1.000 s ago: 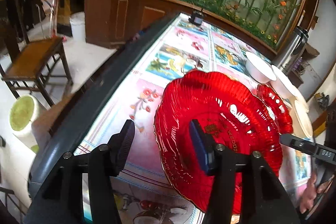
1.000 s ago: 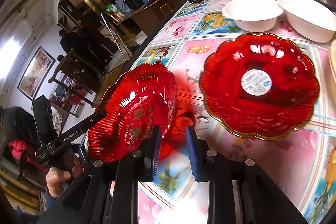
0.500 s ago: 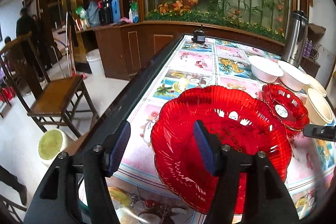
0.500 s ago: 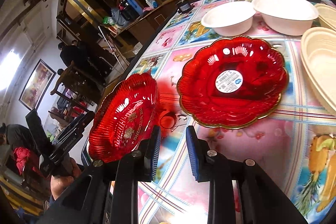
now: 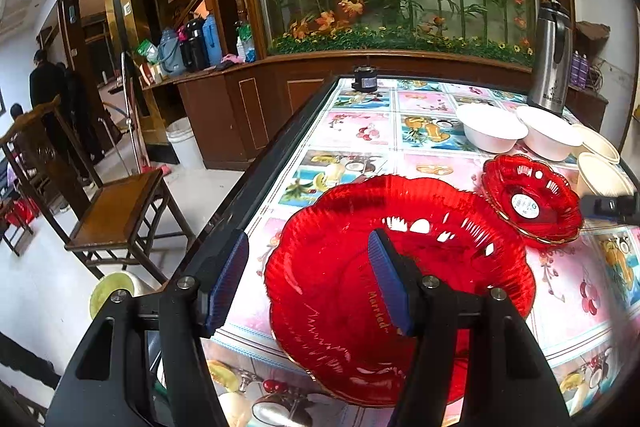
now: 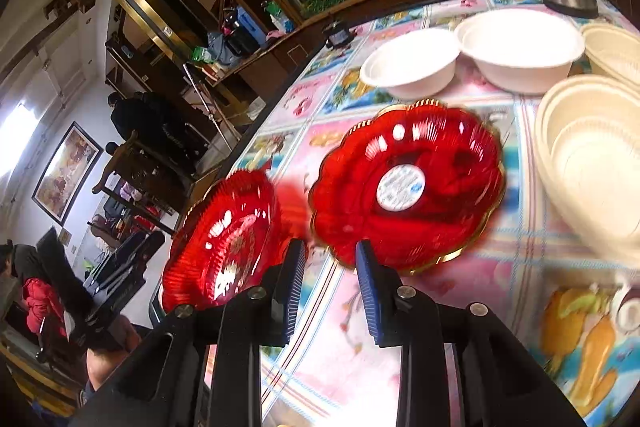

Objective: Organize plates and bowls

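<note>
Red scalloped plate (image 5: 340,267) — the larger one — lies at the near edge of the table (image 5: 360,131), close to the table's left rim. My left gripper (image 5: 308,279) hangs over it with the jaws spread wide: the right finger (image 5: 386,279) stands above the plate's inside, the left finger (image 5: 228,279) outside its rim. The jaws have just been opening, and the pads do not press on the rim. My right gripper (image 6: 330,291) has its jaws set narrow with nothing between them. The second red plate (image 6: 408,183), gold-edged with a round white label at centre, lies ahead of it — flat on the fruit-pattern tablecloth (image 6: 460,287). Two white bowls (image 6: 412,61) stand behind it; cream bowls (image 6: 592,155) stand to its right.
</note>
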`<act>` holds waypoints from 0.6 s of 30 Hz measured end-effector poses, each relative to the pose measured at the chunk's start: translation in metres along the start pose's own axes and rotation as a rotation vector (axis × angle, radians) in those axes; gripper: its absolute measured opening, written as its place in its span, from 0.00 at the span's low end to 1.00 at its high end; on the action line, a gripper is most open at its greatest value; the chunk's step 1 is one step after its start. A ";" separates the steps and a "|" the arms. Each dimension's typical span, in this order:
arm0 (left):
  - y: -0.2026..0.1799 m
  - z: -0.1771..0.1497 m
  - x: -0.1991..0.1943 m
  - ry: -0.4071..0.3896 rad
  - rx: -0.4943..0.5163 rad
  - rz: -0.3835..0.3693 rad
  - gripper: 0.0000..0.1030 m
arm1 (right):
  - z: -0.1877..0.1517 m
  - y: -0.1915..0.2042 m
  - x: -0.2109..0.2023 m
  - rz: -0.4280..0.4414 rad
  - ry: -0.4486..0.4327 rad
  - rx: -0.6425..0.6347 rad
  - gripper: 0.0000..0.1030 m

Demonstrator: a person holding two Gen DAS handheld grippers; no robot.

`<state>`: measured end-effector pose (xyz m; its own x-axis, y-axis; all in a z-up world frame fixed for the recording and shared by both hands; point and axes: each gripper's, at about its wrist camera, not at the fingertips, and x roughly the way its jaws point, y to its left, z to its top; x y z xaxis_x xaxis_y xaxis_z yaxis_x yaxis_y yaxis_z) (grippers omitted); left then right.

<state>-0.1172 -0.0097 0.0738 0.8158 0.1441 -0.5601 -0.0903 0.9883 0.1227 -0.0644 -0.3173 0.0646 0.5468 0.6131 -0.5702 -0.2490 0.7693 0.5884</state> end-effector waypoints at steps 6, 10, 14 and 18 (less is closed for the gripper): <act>-0.018 0.009 -0.006 -0.008 0.044 0.012 0.60 | 0.029 -0.016 0.002 -0.023 -0.051 -0.025 0.34; -0.032 0.013 -0.007 -0.001 0.071 0.007 0.60 | 0.029 -0.036 0.007 -0.009 -0.059 -0.001 0.34; -0.049 0.020 -0.004 0.023 0.076 -0.048 0.60 | 0.028 -0.048 0.003 0.005 -0.056 0.020 0.34; -0.068 0.035 0.009 0.122 0.019 -0.246 0.60 | 0.031 -0.055 -0.006 0.009 -0.081 0.043 0.34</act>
<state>-0.0832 -0.0775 0.0893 0.7371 -0.0937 -0.6693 0.1135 0.9934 -0.0141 -0.0294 -0.3693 0.0535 0.6077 0.6024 -0.5176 -0.2204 0.7540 0.6188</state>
